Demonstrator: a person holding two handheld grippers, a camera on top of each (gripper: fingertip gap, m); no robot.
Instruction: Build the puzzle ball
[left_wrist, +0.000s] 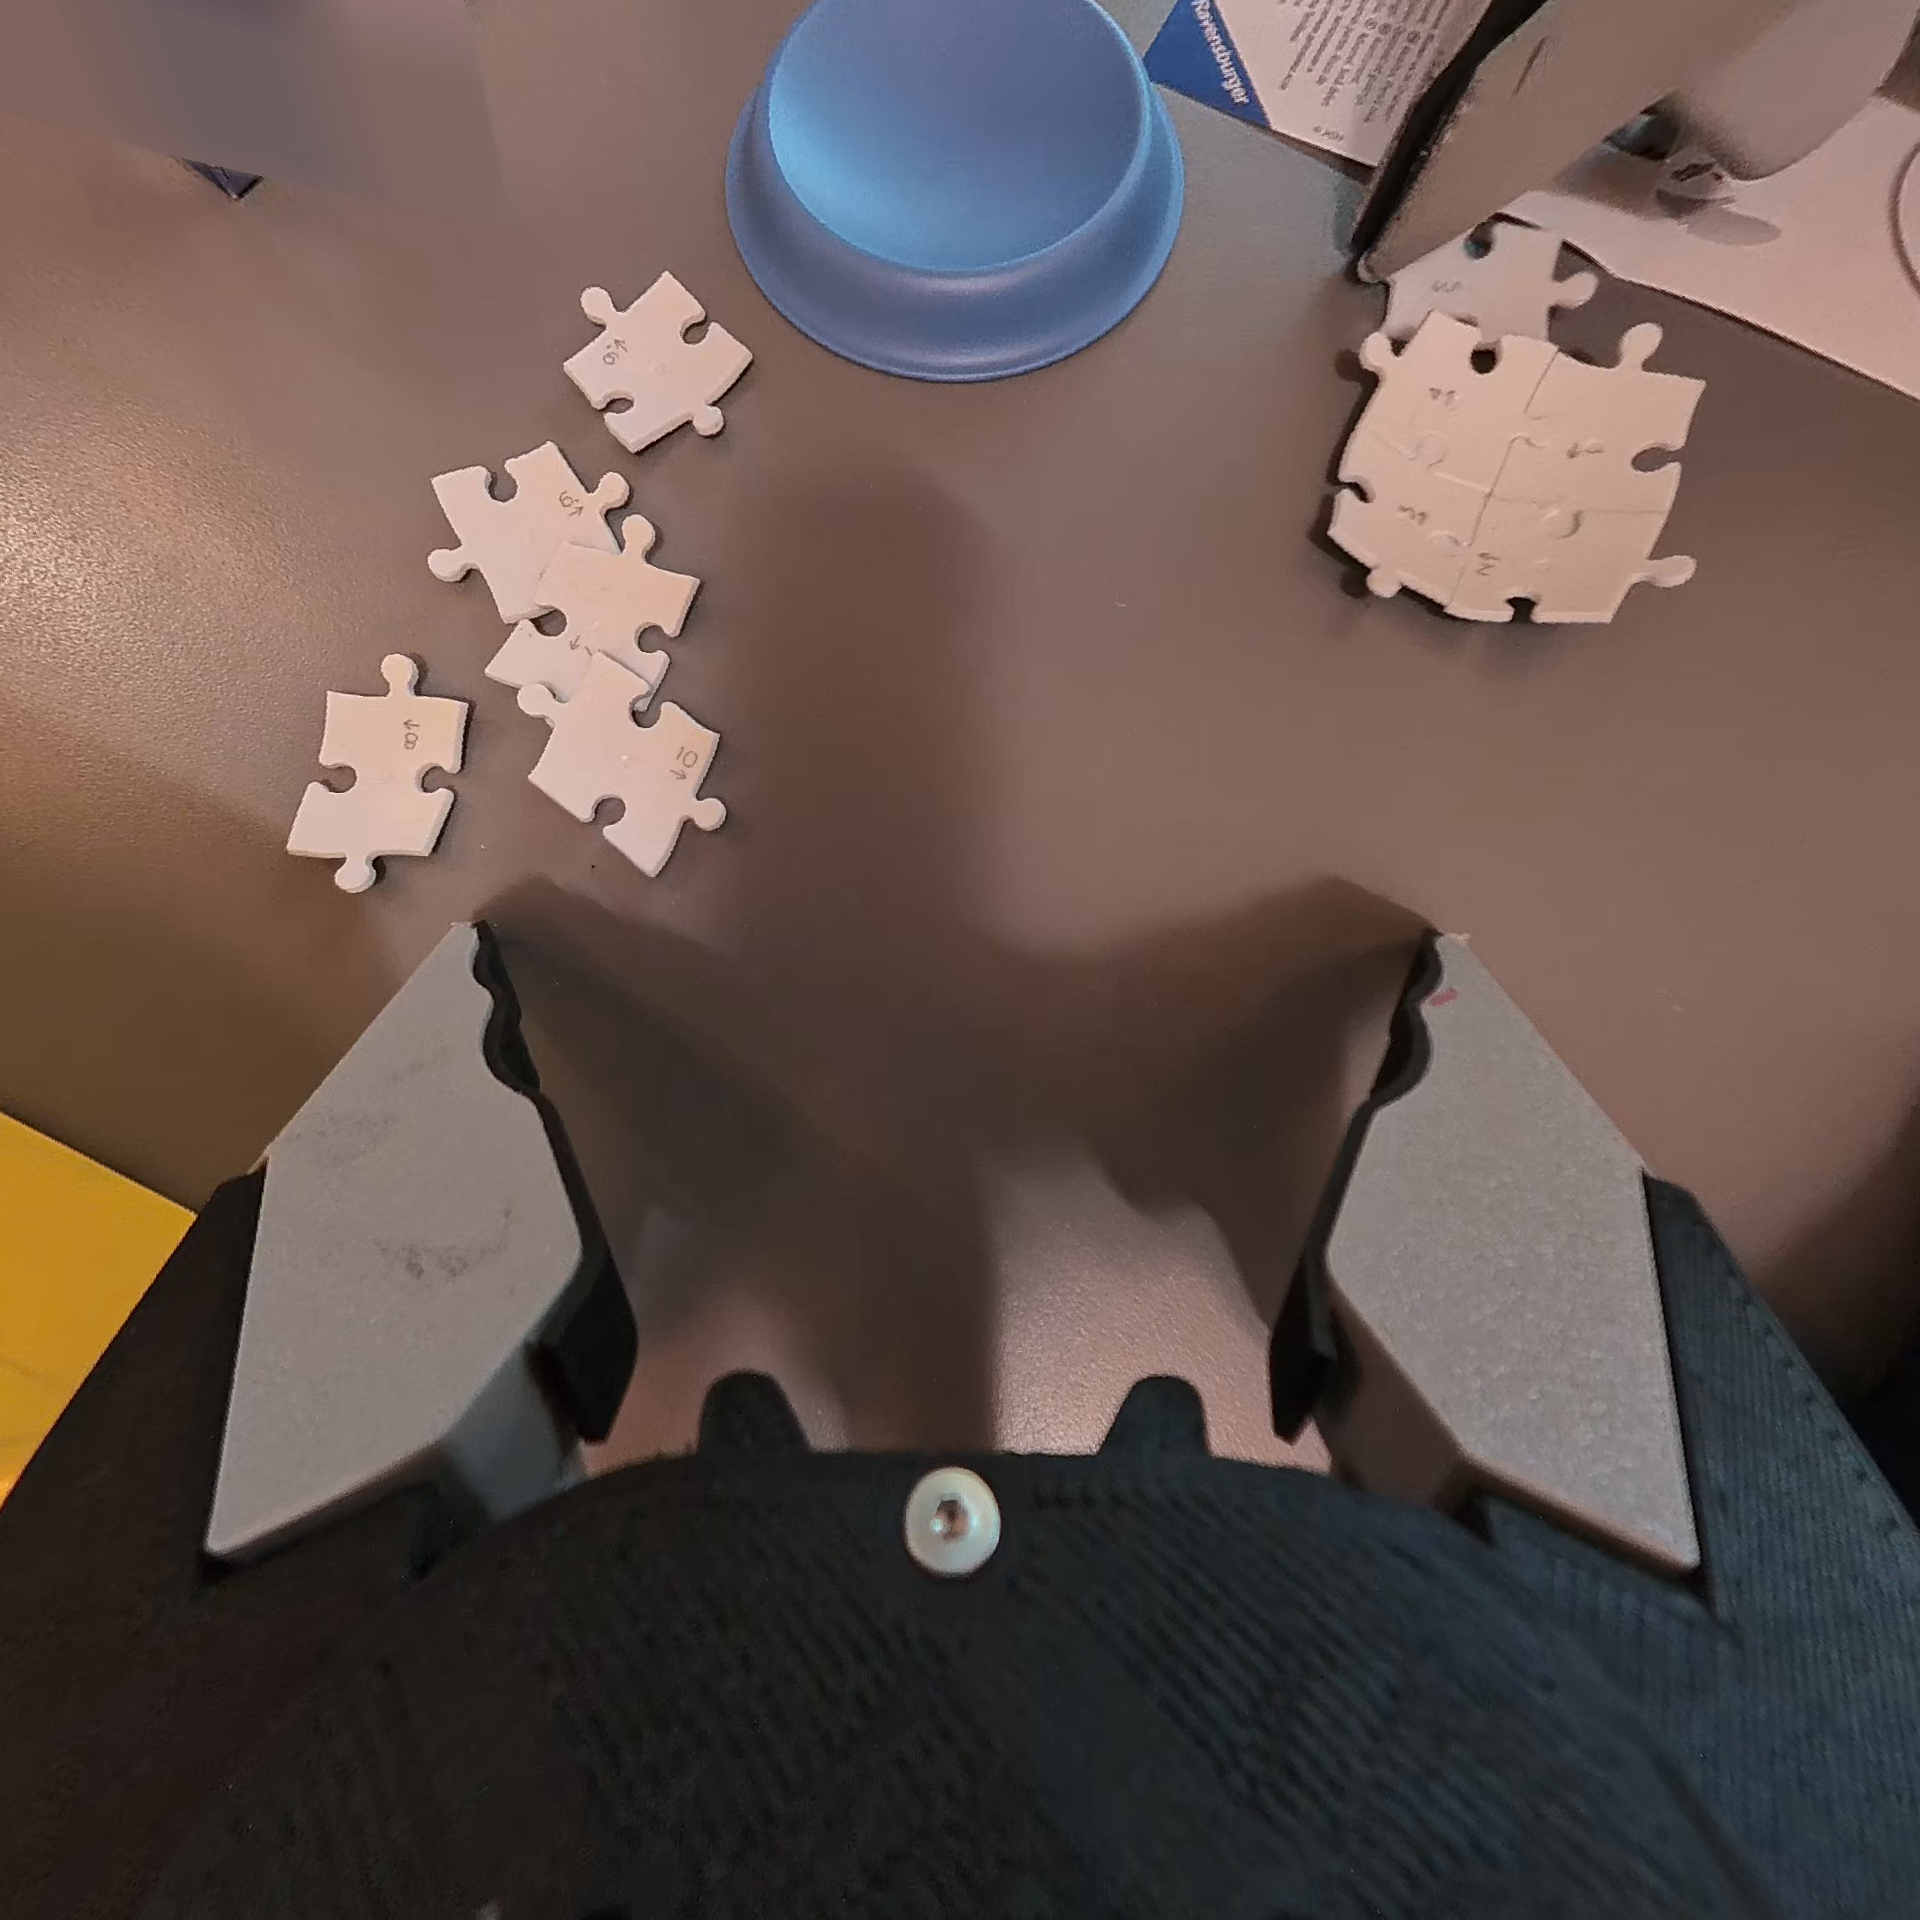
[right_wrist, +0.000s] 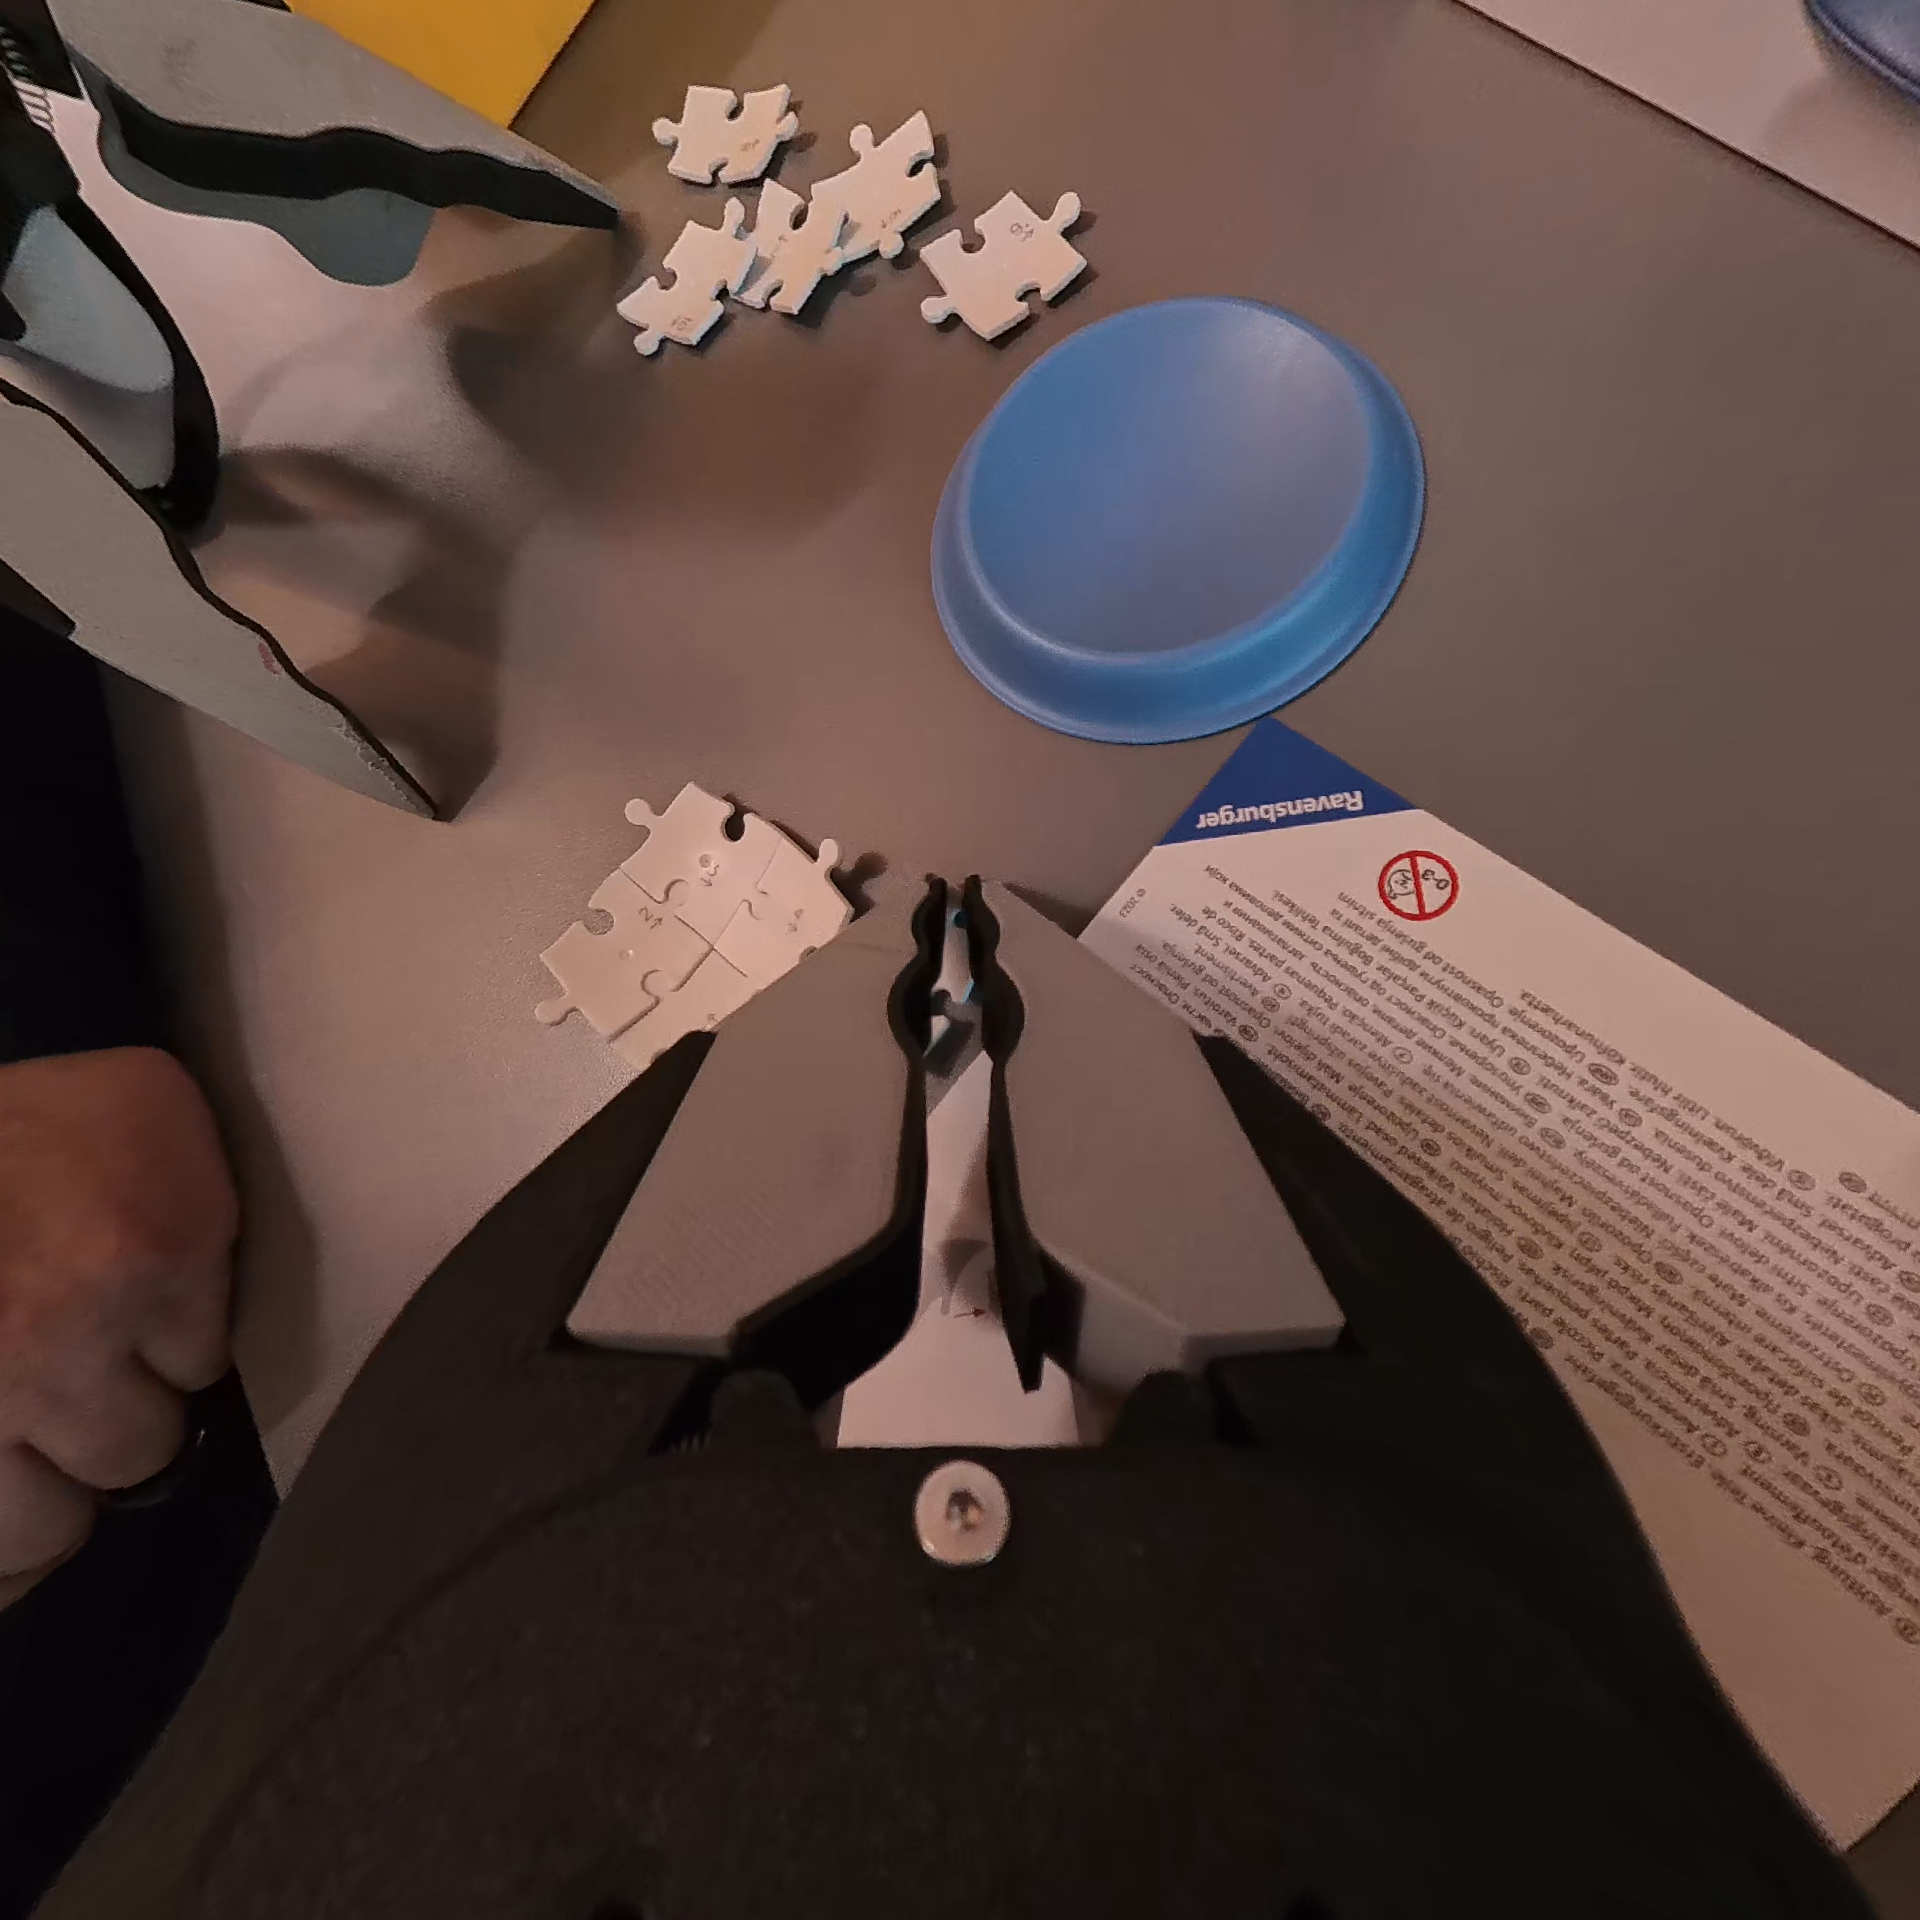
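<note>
A joined patch of puzzle pieces (left_wrist: 1517, 478) lies white side up on the grey table, and also shows in the right wrist view (right_wrist: 696, 925). My right gripper (right_wrist: 956, 894) is shut on a single white puzzle piece (right_wrist: 951, 1174) and holds it at the patch's edge. In the left wrist view that gripper (left_wrist: 1382, 239) and its piece (left_wrist: 1496, 281) are at the top right. Several loose pieces (left_wrist: 582, 644) lie in a cluster to the left, also seen in the right wrist view (right_wrist: 831, 218). My left gripper (left_wrist: 961, 940) is open and empty above bare table; it also shows in the right wrist view (right_wrist: 520, 514).
A blue dish-shaped stand (left_wrist: 956, 197) sits upside down between the loose pieces and the patch, also seen in the right wrist view (right_wrist: 1174, 520). A printed leaflet (right_wrist: 1558, 1143) lies to the right. A person's hand (right_wrist: 94, 1299) is at the left. A yellow sheet (left_wrist: 62, 1247) lies at the table's edge.
</note>
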